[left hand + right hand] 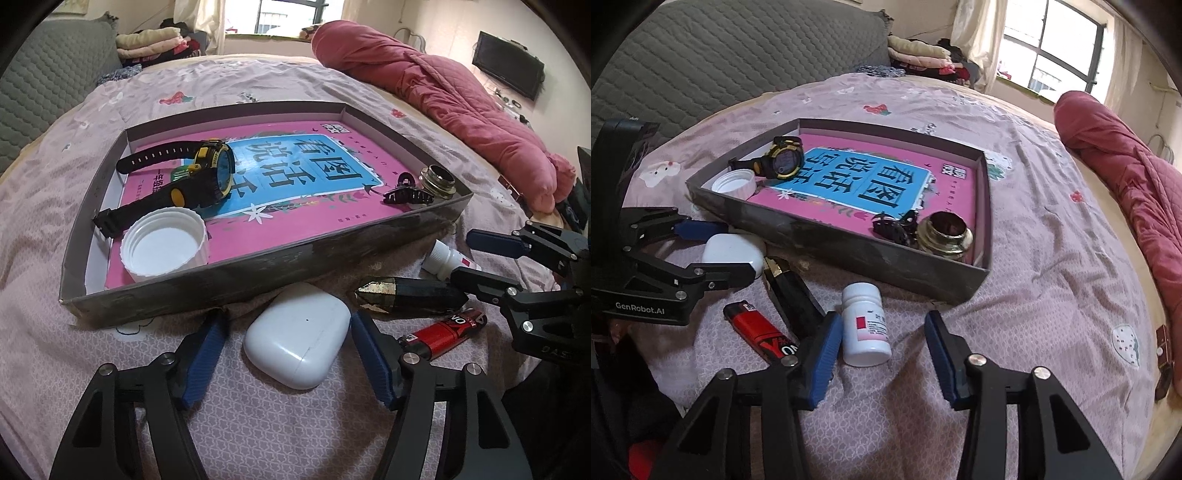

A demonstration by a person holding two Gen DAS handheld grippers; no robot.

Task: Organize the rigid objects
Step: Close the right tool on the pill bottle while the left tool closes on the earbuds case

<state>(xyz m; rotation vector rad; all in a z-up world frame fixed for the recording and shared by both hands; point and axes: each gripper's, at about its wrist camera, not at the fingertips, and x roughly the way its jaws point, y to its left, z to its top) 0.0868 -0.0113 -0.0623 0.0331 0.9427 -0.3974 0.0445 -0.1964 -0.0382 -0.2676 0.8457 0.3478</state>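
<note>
A: What is hidden or hard to make out from the left wrist camera?

B: The left gripper is standing spread around a white earbud case on the bedsheet, with a gap showing on both sides, so its pads are not pressing. Off to its right, the white pill bottle is mostly hidden behind the right gripper, and a black-and-gold faceted object, which I cannot name for certain, is lying partly under that gripper's lower finger. The red lighter is lying just beyond the left gripper's right finger.

A: And what is the right wrist camera adding?

B: There the pill bottle is showing whole, lying between the spread fingers of the right gripper. It is sitting close against the left pad, though contact is hard to judge, and is clear of the right pad. The lighter and the faceted object are sitting just left of that gripper.

A: Where is the tray sitting?

B: Straight ahead of both grippers. The shallow grey box is holding a pink book, a black-and-yellow watch, a white screw cap, a black hair claw and a metal cap. The watch face is blurring in both views.
</note>
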